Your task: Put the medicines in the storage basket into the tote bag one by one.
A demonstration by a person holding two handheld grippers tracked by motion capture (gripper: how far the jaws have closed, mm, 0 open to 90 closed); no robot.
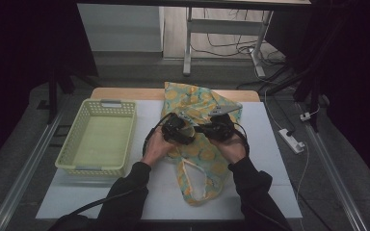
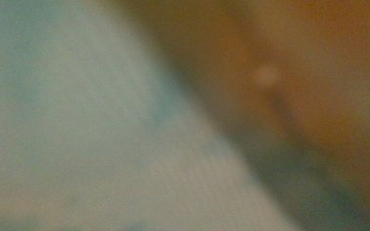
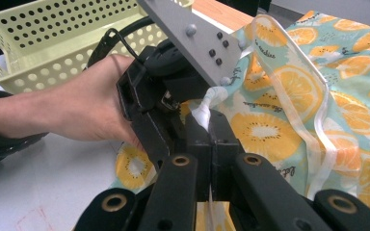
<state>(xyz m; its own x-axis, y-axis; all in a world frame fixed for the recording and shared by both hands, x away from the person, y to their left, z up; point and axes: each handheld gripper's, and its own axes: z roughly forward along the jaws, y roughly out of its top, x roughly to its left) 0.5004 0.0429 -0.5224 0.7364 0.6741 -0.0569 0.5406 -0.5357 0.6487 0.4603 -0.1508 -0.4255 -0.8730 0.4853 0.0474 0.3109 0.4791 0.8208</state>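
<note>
That floppy teal fabric bag with orange-slice print [image 1: 200,144] sprawls mid-worktop [image 1: 270,159], right gripper [image 3: 211,122] clenched on its white strap [image 3: 289,91], left gripper [image 1: 176,129] pressed close, jaw state unclear; light, limp, best grabbed by straps.

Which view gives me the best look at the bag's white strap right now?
The right gripper view: the white strap loops up sharp and close, pinched in the right gripper. The high view shows a strap loop, small and dim. The left gripper view is a blur of fabric; no strap discernible.

Lab-like recording room, dark curtains [image 1: 24,43], white table [image 1: 270,159], floor cables [image 1: 231,48], power strip [image 1: 292,140]
</note>
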